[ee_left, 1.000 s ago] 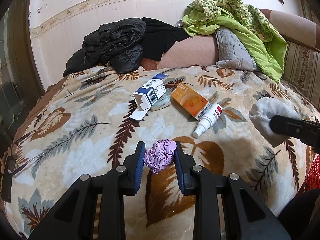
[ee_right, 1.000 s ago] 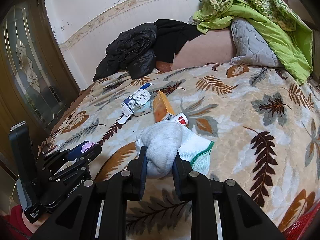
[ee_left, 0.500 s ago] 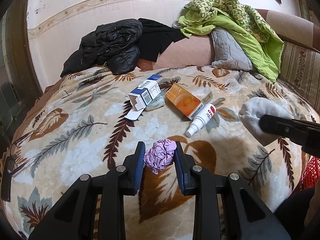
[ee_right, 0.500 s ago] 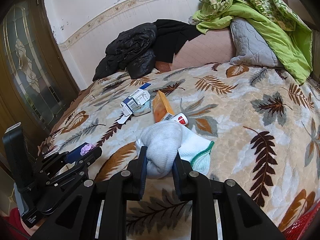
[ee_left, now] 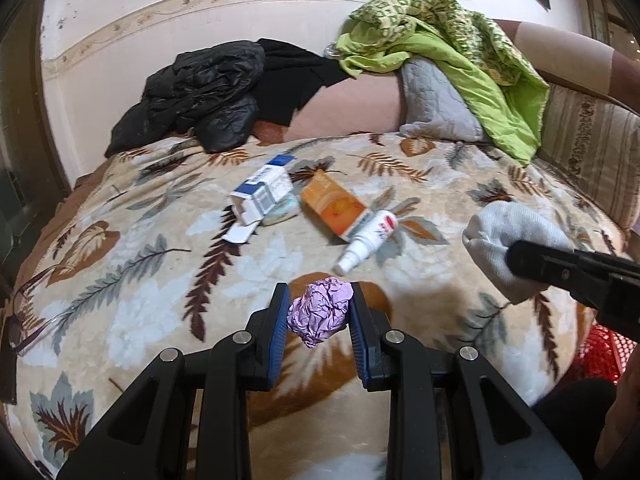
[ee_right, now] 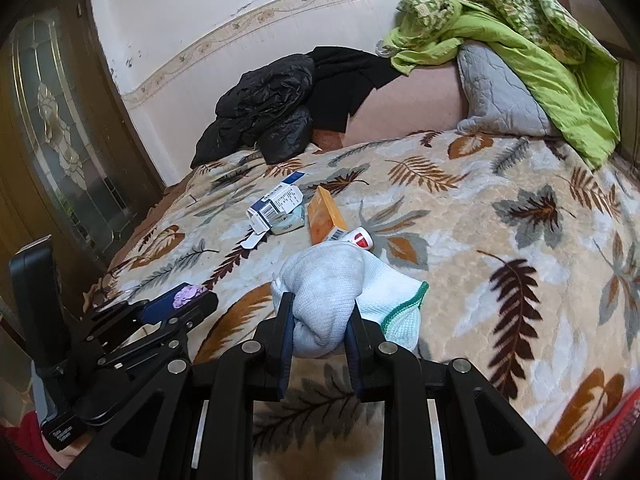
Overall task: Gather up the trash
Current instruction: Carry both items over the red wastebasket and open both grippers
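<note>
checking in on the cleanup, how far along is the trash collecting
Nothing shows as binned yet; only the edge of a red mesh basket is visible. In hand: the left claw grips a crumpled purple paper ball, and the right claw grips a bunched white sock. Left on the leaf-print blanket: an open blue-and-white carton, an orange box and a white spray bottle.
</note>
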